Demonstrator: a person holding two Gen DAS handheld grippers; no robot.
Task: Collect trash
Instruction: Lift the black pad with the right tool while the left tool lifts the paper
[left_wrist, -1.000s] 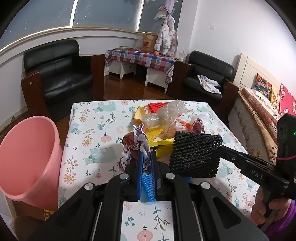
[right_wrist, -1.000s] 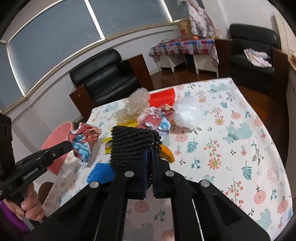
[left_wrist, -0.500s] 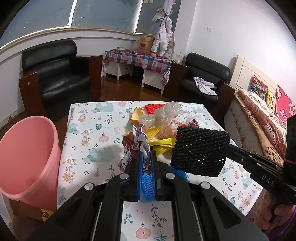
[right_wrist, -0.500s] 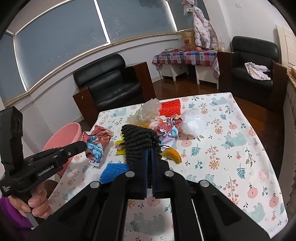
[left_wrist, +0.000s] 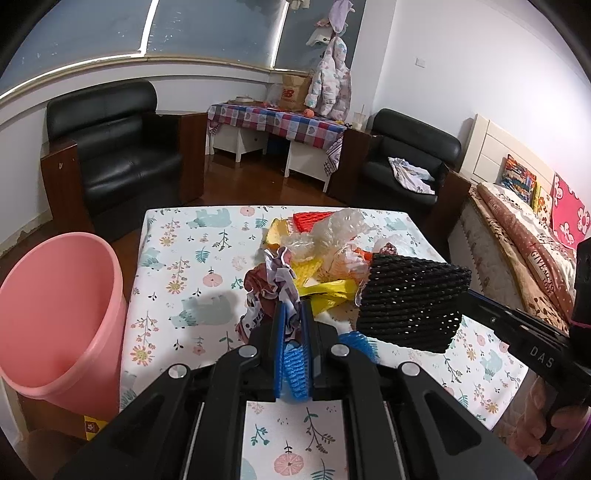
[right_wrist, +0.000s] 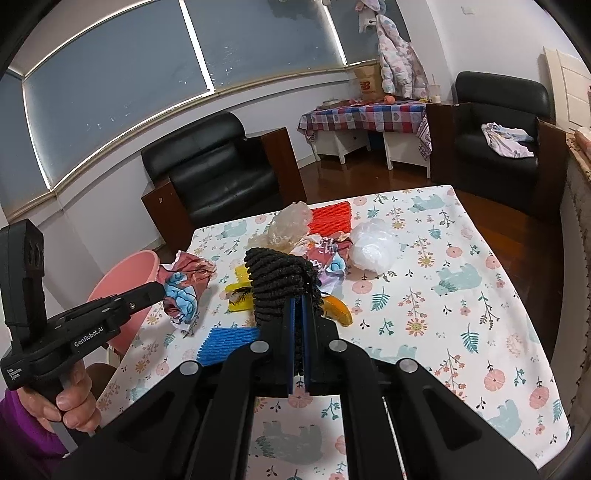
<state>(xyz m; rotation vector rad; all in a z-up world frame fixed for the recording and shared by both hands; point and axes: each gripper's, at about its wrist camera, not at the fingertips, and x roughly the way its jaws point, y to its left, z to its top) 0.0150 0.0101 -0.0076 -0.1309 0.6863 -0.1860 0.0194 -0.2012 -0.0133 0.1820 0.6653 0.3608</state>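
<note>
My left gripper (left_wrist: 291, 310) is shut on a crumpled printed wrapper (left_wrist: 273, 284) and holds it above the floral table; it also shows in the right wrist view (right_wrist: 184, 284). My right gripper (right_wrist: 298, 306) is shut on a black foam net (right_wrist: 280, 280), lifted over the trash pile; the net shows at the right of the left wrist view (left_wrist: 410, 302). A blue foam net (right_wrist: 225, 341) lies on the table below. A pink bin (left_wrist: 55, 317) stands off the table's left edge.
On the floral table (right_wrist: 461, 295) lie a red foam net (right_wrist: 330, 218), clear crumpled plastic (right_wrist: 290, 225), a white plastic bag (right_wrist: 375, 249), yellow wrappers (left_wrist: 325, 288) and an orange peel (right_wrist: 338, 312). Black armchairs stand behind the table.
Both grippers have risen and pulled back from the table with their loads; the black net and the wrapper hang higher above the pile.
</note>
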